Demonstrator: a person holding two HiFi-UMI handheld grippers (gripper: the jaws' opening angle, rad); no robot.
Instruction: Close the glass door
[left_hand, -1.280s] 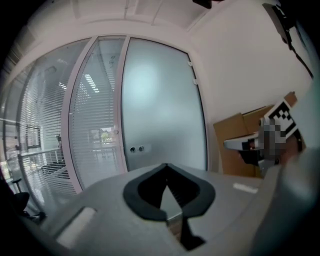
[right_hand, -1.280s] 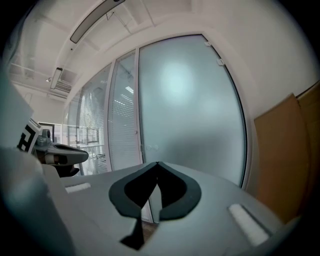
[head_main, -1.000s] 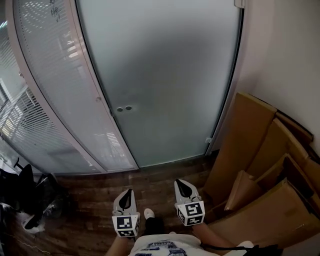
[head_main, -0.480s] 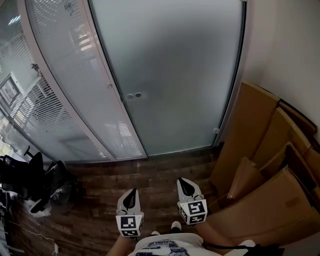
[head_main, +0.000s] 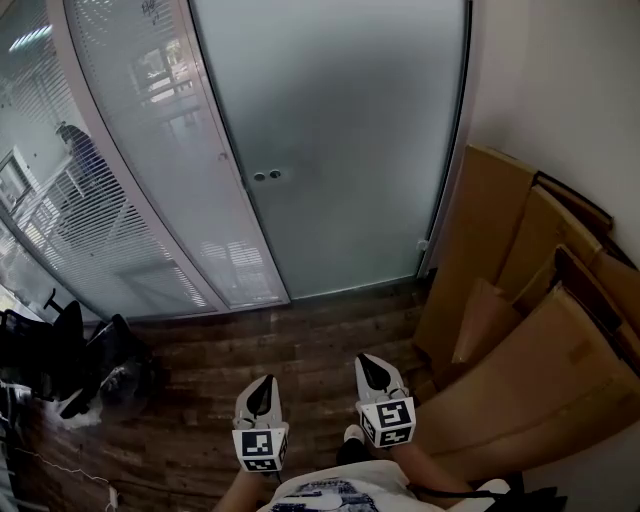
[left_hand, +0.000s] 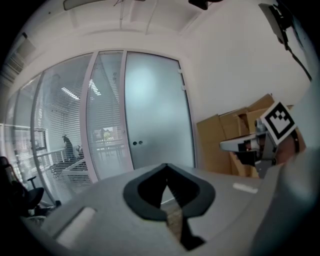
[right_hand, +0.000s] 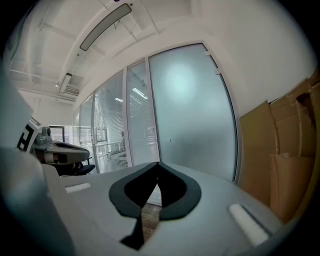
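The frosted glass door (head_main: 340, 130) stands in its frame ahead of me, flush with the wall jamb at the right, two small round fittings (head_main: 267, 175) near its left edge. It also shows in the left gripper view (left_hand: 155, 120) and the right gripper view (right_hand: 192, 115). My left gripper (head_main: 262, 381) and right gripper (head_main: 368, 360) hang low over the wooden floor (head_main: 230, 345), side by side, well short of the door. Both point at it, shut and holding nothing. The left gripper's (left_hand: 166, 166) tips meet, as do the right gripper's (right_hand: 158, 164).
A curved glass partition with blinds (head_main: 130, 150) runs left of the door; a person (head_main: 85, 150) stands behind it. Flattened cardboard boxes (head_main: 520, 300) lean against the right wall. A black office chair (head_main: 40, 360) and bags sit at the lower left.
The door has drawn farther off and more floor shows in front of me. Both grippers stay shut and level, side by side, moving back from the door together.
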